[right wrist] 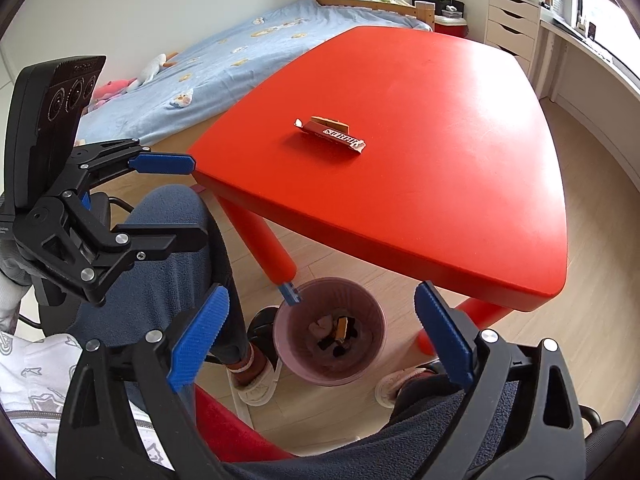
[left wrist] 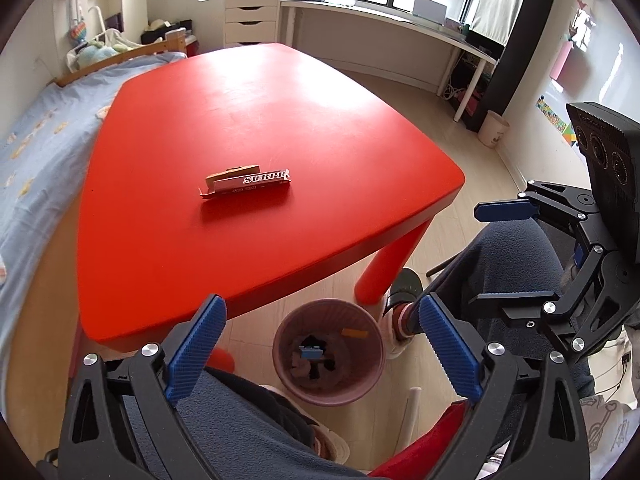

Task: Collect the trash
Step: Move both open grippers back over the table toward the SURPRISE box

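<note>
**Inspector:** State of the left gripper [left wrist: 324, 350]?

**Assistant:** Jaws spread wide, nothing between the blue pads. It hangs over the pink waste bin [left wrist: 372, 376] on the floor, tilted steeply down. The right gripper [right wrist: 320, 332] is the same — wide apart, empty, above that bin.

**Inspector:** Contents of the bin?

**Assistant:** Dark scraps, a pale crumpled piece, an orange bit [left wrist: 354, 333] and a small blue item [left wrist: 311, 353] inside. In the right wrist view a small blue piece [right wrist: 289, 293] sits at the bin's near rim; whether it touches the rim I cannot tell.

**Inspector:** Anything uncollected?

**Assistant:** One torn wrapper [left wrist: 248, 183] printed "SURPR", with a tan piece against it, lies near the middle of the red table [left wrist: 280, 100] — well apart from both grippers.

**Inspector:** The bin's position?

**Assistant:** Just off the table's near corner, beside a red leg, between the seated person's feet.
</note>
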`<state>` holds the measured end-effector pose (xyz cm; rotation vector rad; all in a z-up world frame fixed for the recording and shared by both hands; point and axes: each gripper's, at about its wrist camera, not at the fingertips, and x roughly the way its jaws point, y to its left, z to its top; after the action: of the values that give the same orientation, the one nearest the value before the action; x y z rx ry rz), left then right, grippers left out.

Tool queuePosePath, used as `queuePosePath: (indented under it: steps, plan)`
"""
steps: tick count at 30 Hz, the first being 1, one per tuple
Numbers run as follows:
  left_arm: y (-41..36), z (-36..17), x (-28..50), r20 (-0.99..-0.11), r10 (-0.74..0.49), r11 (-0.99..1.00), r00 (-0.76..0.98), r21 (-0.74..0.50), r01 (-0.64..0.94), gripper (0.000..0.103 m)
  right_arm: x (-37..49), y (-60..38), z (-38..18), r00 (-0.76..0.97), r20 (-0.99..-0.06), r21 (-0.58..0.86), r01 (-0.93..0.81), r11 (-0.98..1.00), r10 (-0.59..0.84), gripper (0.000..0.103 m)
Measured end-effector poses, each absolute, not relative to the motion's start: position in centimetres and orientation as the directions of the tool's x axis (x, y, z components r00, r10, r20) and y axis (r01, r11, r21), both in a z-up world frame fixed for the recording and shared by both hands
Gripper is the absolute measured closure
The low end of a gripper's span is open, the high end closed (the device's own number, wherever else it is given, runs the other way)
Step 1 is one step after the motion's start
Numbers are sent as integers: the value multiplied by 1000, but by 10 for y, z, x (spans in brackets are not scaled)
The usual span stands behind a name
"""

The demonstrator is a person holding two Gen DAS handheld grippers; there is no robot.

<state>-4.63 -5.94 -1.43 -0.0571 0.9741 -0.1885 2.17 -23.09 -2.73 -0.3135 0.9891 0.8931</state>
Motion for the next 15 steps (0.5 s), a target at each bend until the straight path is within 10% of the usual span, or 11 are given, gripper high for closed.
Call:
queuePosePath:
  steps: [15]
  plan:
    - [-52,-16,-48,-822,-182,983,540,-154,97,8,22,-231,-26,240,-823,161,-771,616,515,3]
